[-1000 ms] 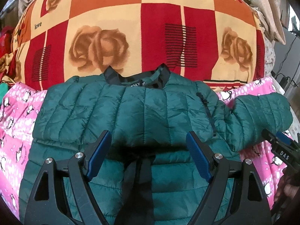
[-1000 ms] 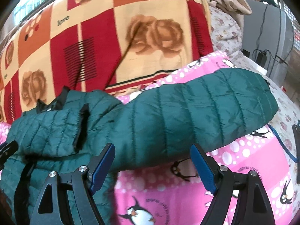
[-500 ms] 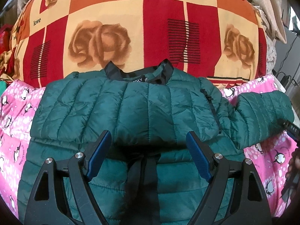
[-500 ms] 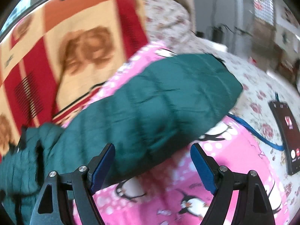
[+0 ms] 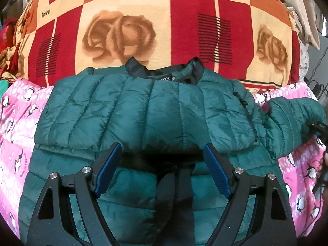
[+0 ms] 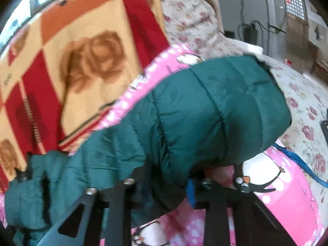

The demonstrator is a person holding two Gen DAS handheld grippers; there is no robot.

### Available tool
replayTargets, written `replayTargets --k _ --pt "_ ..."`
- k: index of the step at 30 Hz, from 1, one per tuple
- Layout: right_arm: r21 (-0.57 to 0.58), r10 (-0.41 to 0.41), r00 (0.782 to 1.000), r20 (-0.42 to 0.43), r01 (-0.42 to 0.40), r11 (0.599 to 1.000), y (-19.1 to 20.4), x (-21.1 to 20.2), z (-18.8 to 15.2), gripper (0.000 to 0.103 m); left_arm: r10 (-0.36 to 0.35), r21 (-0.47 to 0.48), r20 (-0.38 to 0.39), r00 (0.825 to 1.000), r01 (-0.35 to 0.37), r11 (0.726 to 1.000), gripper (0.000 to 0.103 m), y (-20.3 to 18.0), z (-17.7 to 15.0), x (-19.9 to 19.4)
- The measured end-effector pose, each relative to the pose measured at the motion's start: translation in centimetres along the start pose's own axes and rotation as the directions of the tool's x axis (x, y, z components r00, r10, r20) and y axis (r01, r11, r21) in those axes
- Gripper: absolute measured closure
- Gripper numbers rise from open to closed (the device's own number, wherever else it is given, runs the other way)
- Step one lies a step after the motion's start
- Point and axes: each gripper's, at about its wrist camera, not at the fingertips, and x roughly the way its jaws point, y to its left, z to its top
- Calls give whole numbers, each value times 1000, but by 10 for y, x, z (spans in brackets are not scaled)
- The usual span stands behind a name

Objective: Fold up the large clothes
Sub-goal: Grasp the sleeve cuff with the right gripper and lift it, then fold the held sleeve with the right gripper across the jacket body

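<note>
Right wrist: gripper (image 6: pixel 168 186) pinching sleeve (image 6: pixel 215 110)

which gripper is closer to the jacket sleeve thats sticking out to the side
Right. The right gripper has its fingers around the outstretched sleeve. The left gripper is open over the jacket's middle, apart from that sleeve.

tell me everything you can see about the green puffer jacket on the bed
The green puffer jacket is dark teal, quilted in puffy channels, with a slightly shiny shell. It lies flat, front up, on the pink penguin sheet, its black-lined collar toward the rose blanket. One sleeve is folded across the chest. The other sleeve stretches sideways, and the right tool has closed on its lower edge. The left tool hangs open over the body.
</note>
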Motion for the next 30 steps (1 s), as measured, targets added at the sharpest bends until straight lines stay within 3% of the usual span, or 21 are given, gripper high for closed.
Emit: replayTargets --k 7,11,15,24,30 --pt "-72 231 971 66 -226 971 39 -46 -9 92 -1 -45 21 1000 2 999 21 16 5 -9" --pt "-158 319 947 38 -310 938 82 -60 -24 93 2 -56 36 999 1 998 21 25 6 -16" --pt "-265 415 909 -34 -408 874 140 -72 -49 93 7 -78 45 999 -4 997 21 36 7 -20" --pt "-370 475 844 -247 -536 759 253 -48 -123 93 69 -96 64 996 -63 993 21 64 10 -26" --pt "-422 402 855 -327 -512 748 282 -23 -158 91 168 -72 60 984 -163 984 21 86 10 -21"
